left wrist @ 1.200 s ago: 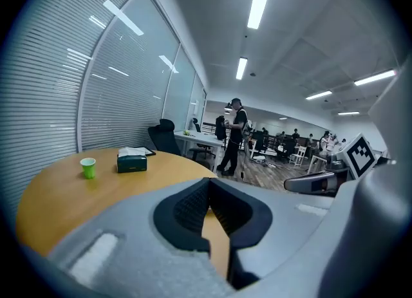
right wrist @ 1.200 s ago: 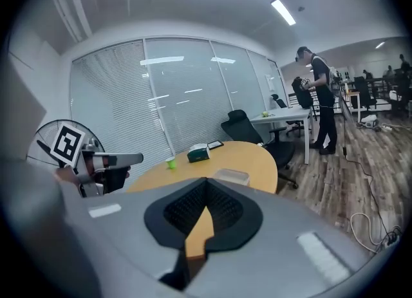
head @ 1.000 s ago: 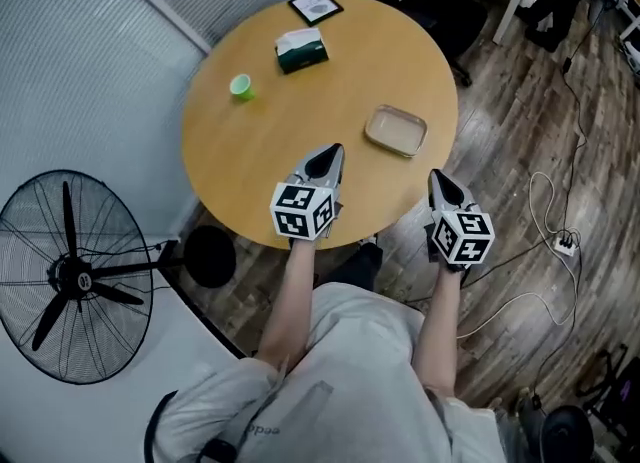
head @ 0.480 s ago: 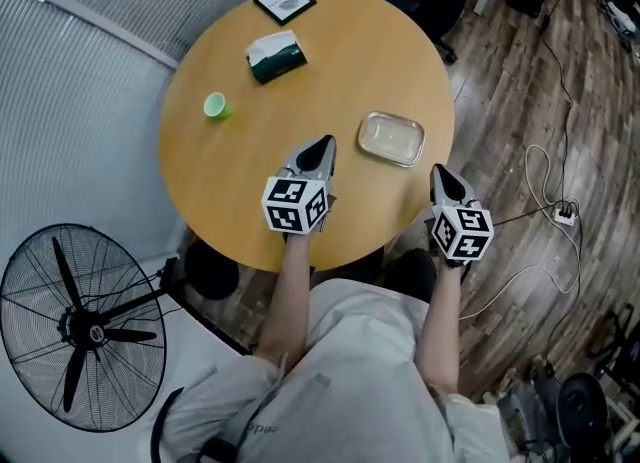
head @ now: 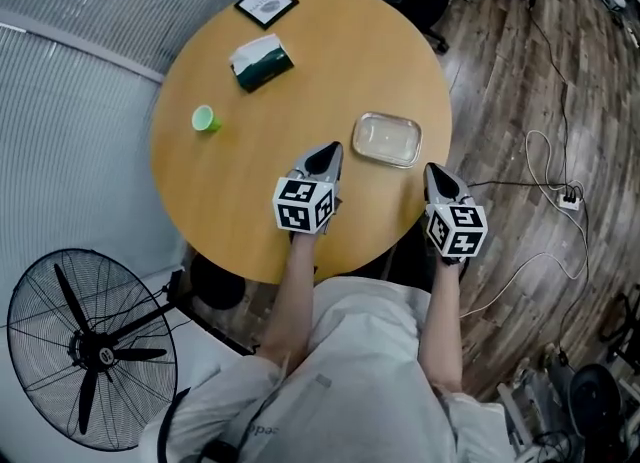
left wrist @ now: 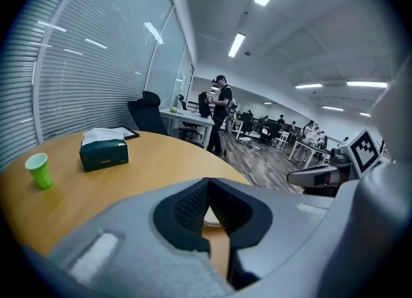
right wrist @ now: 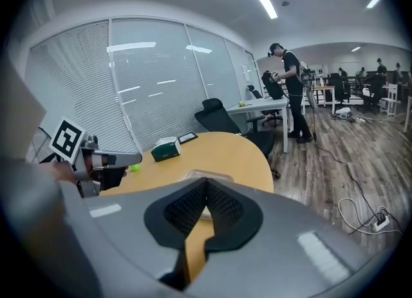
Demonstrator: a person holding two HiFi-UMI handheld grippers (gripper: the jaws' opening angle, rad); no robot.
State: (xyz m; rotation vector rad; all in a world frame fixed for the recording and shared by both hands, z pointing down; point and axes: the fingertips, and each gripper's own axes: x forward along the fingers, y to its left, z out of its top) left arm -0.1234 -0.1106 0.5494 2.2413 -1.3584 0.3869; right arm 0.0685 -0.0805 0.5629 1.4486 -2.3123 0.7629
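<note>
1. Grey jaws of the left gripper (left wrist: 207,181) are closed tip to tip with nothing between them; the right gripper (right wrist: 206,181) is likewise closed and empty.
2. Left gripper hovers over the tabletop (head: 330,61) near its front edge; right gripper hangs at the front-right edge, mostly beyond it.
3. Clear shallow dish (head: 386,139) lies just ahead, between the two tips, near the right edge; no contact.
4. Tissue box (head: 260,61) and green cup (head: 204,119) sit toward the left edge; framed card (head: 266,3) at the far edge; nothing gripped or lifted, so all handling is outstanding.
</note>
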